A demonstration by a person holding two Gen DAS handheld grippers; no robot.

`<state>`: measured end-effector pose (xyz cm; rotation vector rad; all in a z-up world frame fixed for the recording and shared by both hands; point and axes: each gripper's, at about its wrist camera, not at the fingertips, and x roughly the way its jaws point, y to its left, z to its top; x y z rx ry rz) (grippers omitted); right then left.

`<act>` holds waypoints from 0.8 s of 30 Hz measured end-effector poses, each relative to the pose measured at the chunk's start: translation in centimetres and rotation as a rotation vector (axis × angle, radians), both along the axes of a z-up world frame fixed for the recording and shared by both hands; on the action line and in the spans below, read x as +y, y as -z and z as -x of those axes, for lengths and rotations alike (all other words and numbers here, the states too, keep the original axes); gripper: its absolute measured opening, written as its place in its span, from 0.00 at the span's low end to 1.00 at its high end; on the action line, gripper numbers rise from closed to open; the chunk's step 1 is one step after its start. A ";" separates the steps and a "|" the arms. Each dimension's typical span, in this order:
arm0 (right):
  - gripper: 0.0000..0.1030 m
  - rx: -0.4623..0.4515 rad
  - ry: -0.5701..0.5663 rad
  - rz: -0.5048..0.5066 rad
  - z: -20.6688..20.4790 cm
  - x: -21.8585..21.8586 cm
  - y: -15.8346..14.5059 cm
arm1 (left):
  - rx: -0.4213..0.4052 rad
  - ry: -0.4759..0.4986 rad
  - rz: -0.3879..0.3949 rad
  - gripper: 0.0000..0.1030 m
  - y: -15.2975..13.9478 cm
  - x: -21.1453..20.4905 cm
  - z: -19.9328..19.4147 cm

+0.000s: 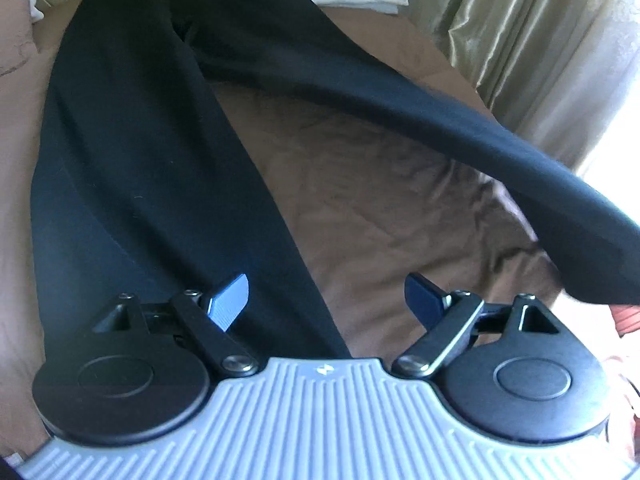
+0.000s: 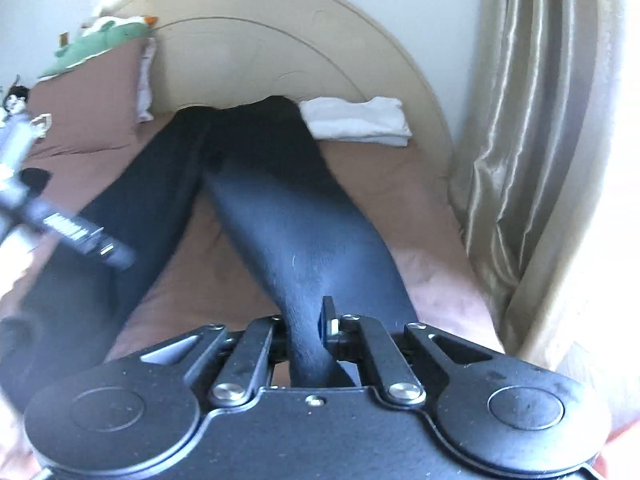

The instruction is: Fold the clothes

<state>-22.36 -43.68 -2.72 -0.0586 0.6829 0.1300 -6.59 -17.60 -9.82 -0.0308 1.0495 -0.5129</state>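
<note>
Black fabric is filling the right tool [image 2: 310, 326], whose fingers are clamping one trouser leg near its hem and lifting it off the bed [image 2: 380, 168]. Left tool [image 1: 326, 300] is hovering spread wide, empty, above the other leg. Trousers [image 1: 132, 160] are lying lengthwise, legs splayed apart, not folded. White folded cloth [image 2: 356, 120] is resting by the headboard.

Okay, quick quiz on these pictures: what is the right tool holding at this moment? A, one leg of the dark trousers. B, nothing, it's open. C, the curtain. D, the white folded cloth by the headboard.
A: in the right wrist view the right tool is shut on one leg of the dark trousers, raised off the brown bed; the left tool is open and holds nothing.
</note>
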 end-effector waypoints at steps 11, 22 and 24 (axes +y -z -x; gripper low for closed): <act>0.10 0.267 -0.219 0.111 -0.5 6.9 13.0 | 0.064 0.088 0.012 0.83 1.8 -4.8 0.2; 0.66 0.189 0.020 -0.192 -2.9 -5.1 5.4 | 0.059 0.153 -0.019 0.83 1.3 -6.7 0.5; 0.66 0.243 0.100 -0.292 -3.8 -8.0 6.5 | 0.065 0.165 -0.020 0.83 1.3 -7.4 0.5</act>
